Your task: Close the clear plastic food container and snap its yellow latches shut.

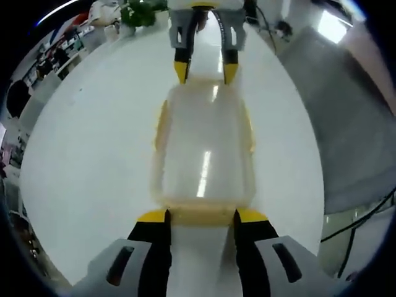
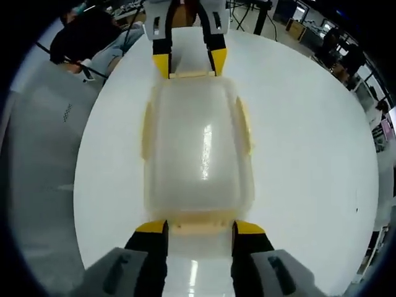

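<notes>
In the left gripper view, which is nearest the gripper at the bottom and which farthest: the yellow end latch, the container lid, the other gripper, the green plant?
1. Yellow end latch, between the left gripper jaws.
2. Container lid, middle.
3. Other gripper, at the container's far end.
4. Green plant, beyond, upper left.

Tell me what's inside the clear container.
Nothing shows inside the container. Its lid is on, and the cloudy plastic and glare blur the interior, so something small or pale could go unseen. It rests on the white table between the left gripper and right gripper.
</notes>
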